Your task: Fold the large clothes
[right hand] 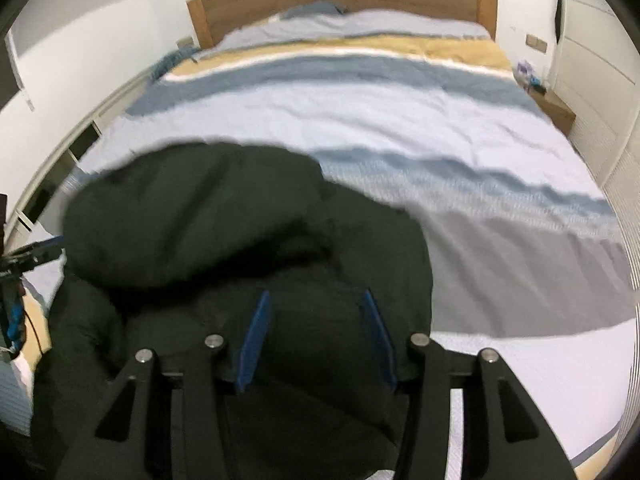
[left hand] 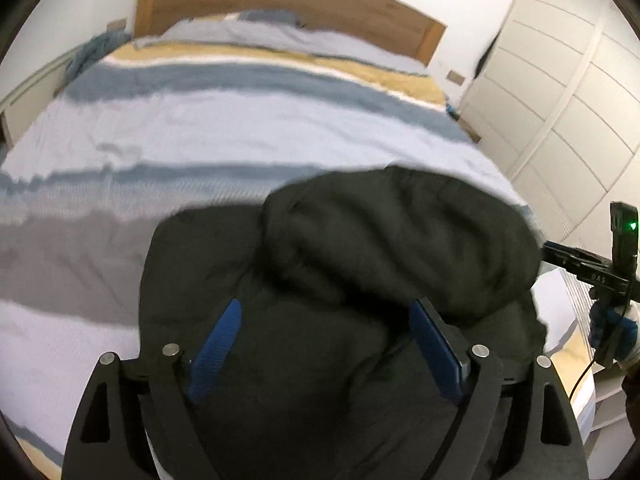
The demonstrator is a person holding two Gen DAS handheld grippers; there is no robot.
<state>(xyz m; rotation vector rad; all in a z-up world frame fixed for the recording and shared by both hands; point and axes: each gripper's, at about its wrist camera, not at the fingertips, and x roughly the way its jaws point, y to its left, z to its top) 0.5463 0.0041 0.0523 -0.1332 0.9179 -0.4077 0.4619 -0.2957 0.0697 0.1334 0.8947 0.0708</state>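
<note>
The dark jacket (left hand: 360, 280) lies bunched at the bed's (left hand: 200, 128) near edge; the left gripper (left hand: 326, 344) and right gripper (right hand: 316, 338) both stand open above it, gripping nothing; a shallow pinch risks taking only one layer, so the bulky, slippery fabric may slide off the edge.

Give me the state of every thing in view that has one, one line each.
Dark hoodie: bunched in a heap at the foot of the bed, not folded flat.
Left claw: open, blue fingers either side of hoodie fabric.
Right claw: open, above the hoodie.
Striped duvet: spread over the bed, lightly wrinkled.
Wardrobe doors: shut.
</note>
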